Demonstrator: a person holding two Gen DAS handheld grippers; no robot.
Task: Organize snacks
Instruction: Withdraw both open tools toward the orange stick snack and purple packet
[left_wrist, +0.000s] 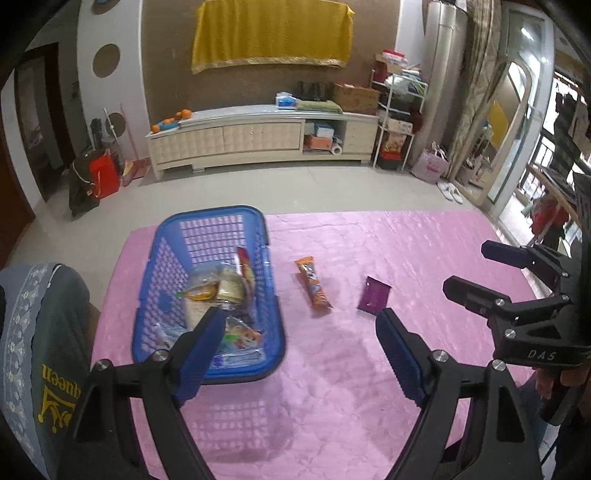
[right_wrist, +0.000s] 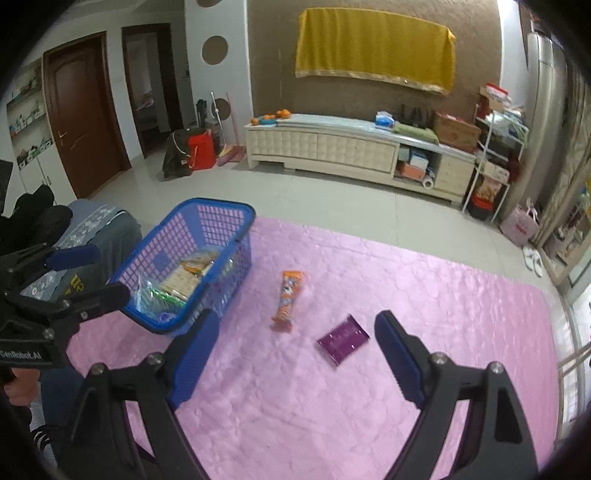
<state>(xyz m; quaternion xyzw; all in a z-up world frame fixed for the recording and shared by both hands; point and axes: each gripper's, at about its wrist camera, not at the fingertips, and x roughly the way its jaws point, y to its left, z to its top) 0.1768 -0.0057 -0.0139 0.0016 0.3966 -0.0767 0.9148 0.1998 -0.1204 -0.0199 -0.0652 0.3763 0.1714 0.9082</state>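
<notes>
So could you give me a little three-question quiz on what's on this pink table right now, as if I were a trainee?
1. True or false: the orange tube-shaped snack wrapper lies inside the blue plastic lattice basket.
2. Which snack lies nearer the right gripper? A) the flat purple foil packet B) the orange wrapper C) a green bottle
3. Fill in: both the left gripper and the right gripper are ____ and hold nothing.

Key: 1. False: it lies on the pink quilted tablecloth, beside the basket. 2. A. 3. open.
</notes>
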